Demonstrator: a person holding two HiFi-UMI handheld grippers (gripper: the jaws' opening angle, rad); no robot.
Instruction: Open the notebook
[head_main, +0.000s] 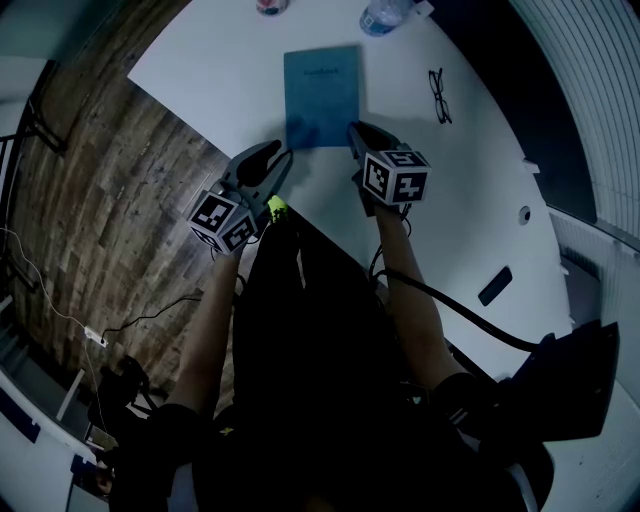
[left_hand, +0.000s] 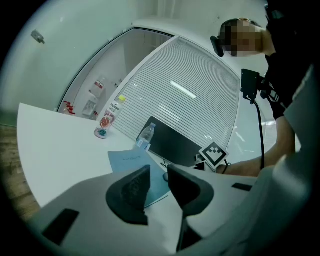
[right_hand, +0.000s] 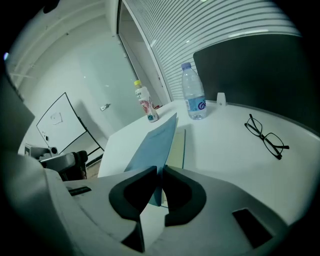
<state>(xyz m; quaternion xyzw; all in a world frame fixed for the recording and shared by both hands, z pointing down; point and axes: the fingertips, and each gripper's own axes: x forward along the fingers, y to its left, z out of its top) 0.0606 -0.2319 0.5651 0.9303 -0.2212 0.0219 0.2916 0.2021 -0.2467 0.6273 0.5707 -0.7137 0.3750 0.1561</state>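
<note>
A thin blue notebook (head_main: 322, 92) lies on the white table (head_main: 460, 200), its near edge by both grippers. In the right gripper view its blue cover (right_hand: 154, 150) stands lifted off the pale inner page (right_hand: 176, 148), and my right gripper (right_hand: 160, 181) is shut on the cover's near corner. In the head view the right gripper (head_main: 356, 134) sits at the notebook's near right corner. My left gripper (head_main: 276, 156) hovers just left of the near edge, open with nothing between its pads (left_hand: 131, 187). The notebook (left_hand: 131, 162) shows beyond them.
A clear water bottle (right_hand: 194, 92) and a small red-labelled bottle (right_hand: 145, 103) stand at the table's far edge. Black eyeglasses (right_hand: 266, 136) lie to the right of the notebook. A dark flat object (head_main: 495, 286) rests on the table at the right. A person stands across the table in the left gripper view.
</note>
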